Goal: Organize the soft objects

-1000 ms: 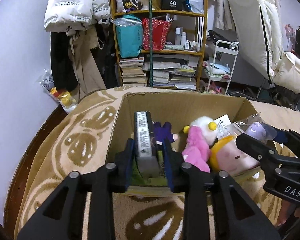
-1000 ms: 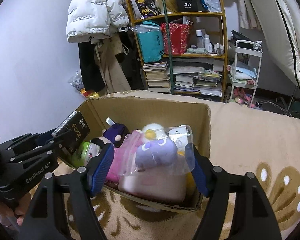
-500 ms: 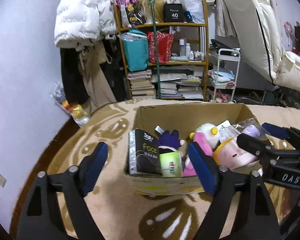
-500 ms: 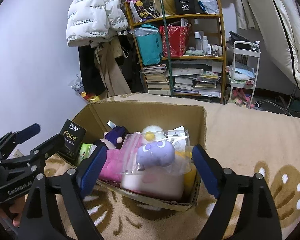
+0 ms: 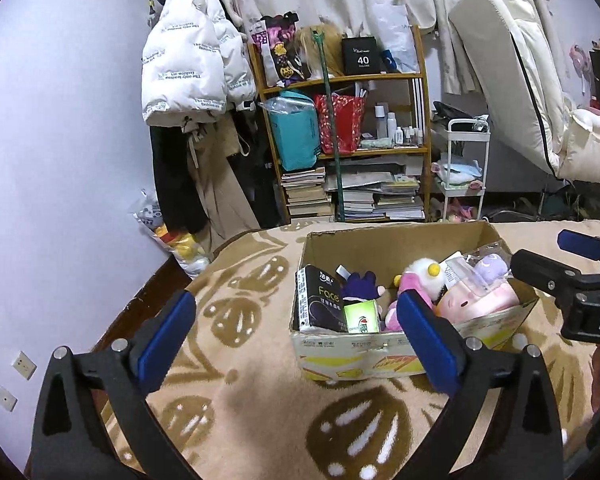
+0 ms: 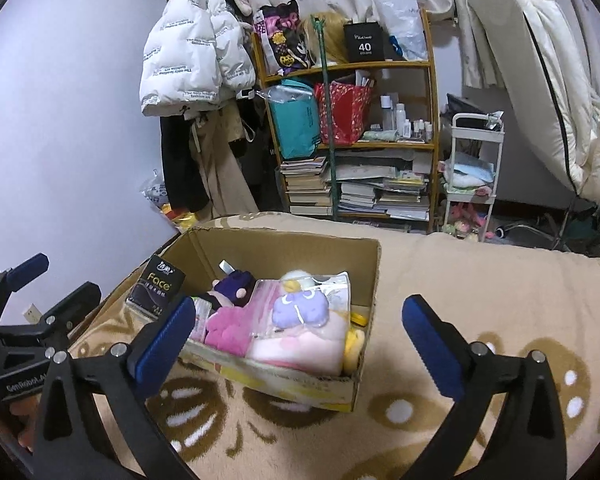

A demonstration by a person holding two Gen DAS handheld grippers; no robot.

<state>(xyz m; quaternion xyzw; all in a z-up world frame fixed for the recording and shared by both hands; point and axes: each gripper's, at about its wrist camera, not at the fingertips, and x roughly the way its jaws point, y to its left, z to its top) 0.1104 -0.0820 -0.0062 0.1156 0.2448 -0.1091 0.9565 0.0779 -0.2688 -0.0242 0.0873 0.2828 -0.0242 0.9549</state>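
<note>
Cardboard box [image 5: 384,354] sat on tan patterned blanket [image 5: 260,396]. Contents, w/ box as ref: black "Face" tissue pack [image 5: 319,305] at left end, upright; green pack [image 5: 362,317] beside it; purple plush [image 5: 359,285] behind; pink plush [image 5: 414,286] mid; bagged lilac-pink plush [image 6: 300,320] at right end. Left gripper [image 5: 296,332] & right gripper [image 6: 300,334]: fingers had just been opening, spread wide, gripping nothing, both in front of box.

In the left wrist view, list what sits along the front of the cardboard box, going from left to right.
black Face tissue pack → green tissue packet → pink plush toy → bagged pink and purple plush
</note>
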